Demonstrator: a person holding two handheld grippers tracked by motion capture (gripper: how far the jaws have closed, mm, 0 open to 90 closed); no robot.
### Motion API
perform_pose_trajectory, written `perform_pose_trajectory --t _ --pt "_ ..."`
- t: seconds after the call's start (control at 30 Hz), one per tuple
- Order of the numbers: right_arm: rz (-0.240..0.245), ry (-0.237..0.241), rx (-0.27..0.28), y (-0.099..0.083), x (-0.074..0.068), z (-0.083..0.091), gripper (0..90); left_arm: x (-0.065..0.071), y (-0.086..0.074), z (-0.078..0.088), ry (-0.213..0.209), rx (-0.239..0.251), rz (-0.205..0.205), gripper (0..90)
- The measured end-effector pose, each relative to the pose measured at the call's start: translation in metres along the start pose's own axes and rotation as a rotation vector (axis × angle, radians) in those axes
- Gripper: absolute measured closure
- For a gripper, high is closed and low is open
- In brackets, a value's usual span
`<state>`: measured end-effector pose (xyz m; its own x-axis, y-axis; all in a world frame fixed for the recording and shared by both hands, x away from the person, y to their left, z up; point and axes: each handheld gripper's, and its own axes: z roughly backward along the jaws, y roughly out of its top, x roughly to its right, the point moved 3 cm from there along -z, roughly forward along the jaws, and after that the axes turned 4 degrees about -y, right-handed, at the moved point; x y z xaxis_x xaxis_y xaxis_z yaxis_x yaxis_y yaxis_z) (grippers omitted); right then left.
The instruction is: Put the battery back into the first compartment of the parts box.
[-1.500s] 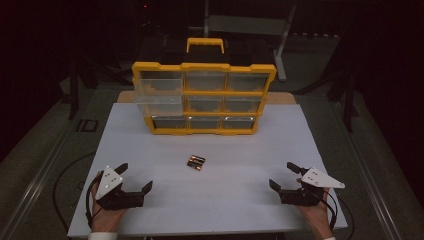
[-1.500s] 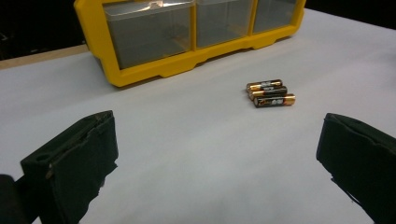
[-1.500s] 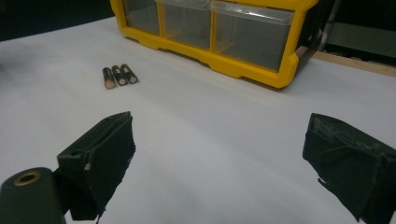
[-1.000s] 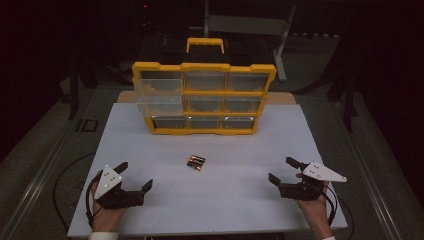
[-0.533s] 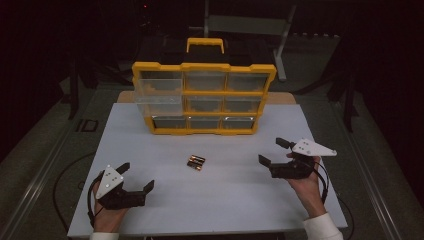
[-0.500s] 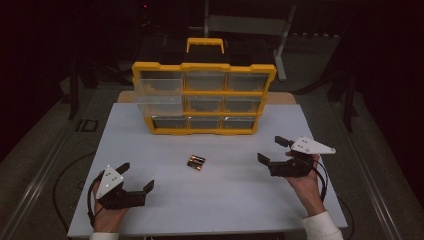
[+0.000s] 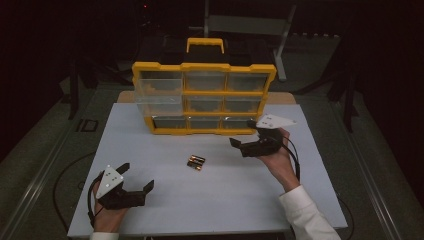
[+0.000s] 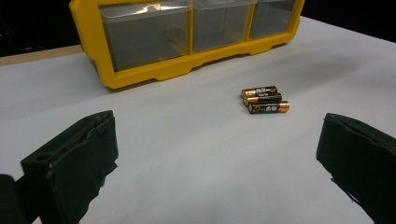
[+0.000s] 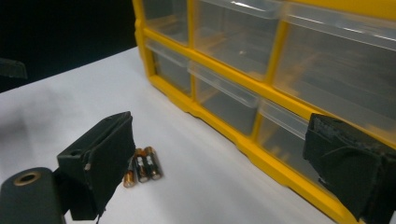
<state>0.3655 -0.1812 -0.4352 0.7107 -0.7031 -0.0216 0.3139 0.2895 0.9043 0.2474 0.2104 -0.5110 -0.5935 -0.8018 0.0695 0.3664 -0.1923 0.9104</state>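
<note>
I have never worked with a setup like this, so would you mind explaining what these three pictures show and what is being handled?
There is no robot arm here: a person holds a two-jaw tool in each hand. The high view looks down on a white table. The left gripper rests near the table's front edge, and the right gripper is out in front of a yellow drawer organizer with clear drawers. The other two pictures come from cameras riding on the grippers, looking out between their black jaws. Three batteries lie side by side on the table in front of the organizer. Both grippers are open and hold nothing.
</note>
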Motion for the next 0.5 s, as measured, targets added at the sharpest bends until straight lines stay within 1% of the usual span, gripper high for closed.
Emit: perform_pose_trajectory --t 0.03,0.07,0.13,0.2,0.23,0.27,0.33,0.43,0.5 --pt "0.0 0.0 0.0 0.0 0.0 0.0 8.5 0.0 0.0 0.0 0.0 0.0 0.0 0.0" --pt "0.022 0.01 -0.023 0.006 -0.004 -0.011 8.5 0.0 0.0 0.0 0.002 0.0 0.002 0.0" --pt "0.034 0.023 -0.04 0.012 -0.006 -0.019 8.5 -0.001 0.0 0.001 0.003 0.0 0.003 0.0" --pt "0.04 0.031 -0.051 0.018 -0.007 -0.028 8.6 -0.002 0.0 0.001 0.002 0.0 0.004 0.0" --pt "0.04 0.031 -0.051 0.018 -0.007 -0.028 8.6 -0.002 0.0 0.001 0.002 0.0 0.004 0.0" --pt "0.057 0.036 -0.072 0.024 -0.009 -0.038 8.6 -0.002 0.0 0.001 0.003 0.0 0.004 0.0" --pt "0.067 0.045 -0.093 0.028 -0.01 -0.046 8.9 -0.002 -0.001 0.001 0.001 -0.001 0.004 0.0" --pt "0.105 0.054 -0.13 0.034 -0.013 -0.058 9.2 -0.002 -0.001 0.001 0.001 -0.001 0.005 0.0" --pt "0.121 0.064 -0.158 0.037 -0.015 -0.067 10.2 -0.002 -0.001 0.001 0.0 -0.001 0.005 0.0"
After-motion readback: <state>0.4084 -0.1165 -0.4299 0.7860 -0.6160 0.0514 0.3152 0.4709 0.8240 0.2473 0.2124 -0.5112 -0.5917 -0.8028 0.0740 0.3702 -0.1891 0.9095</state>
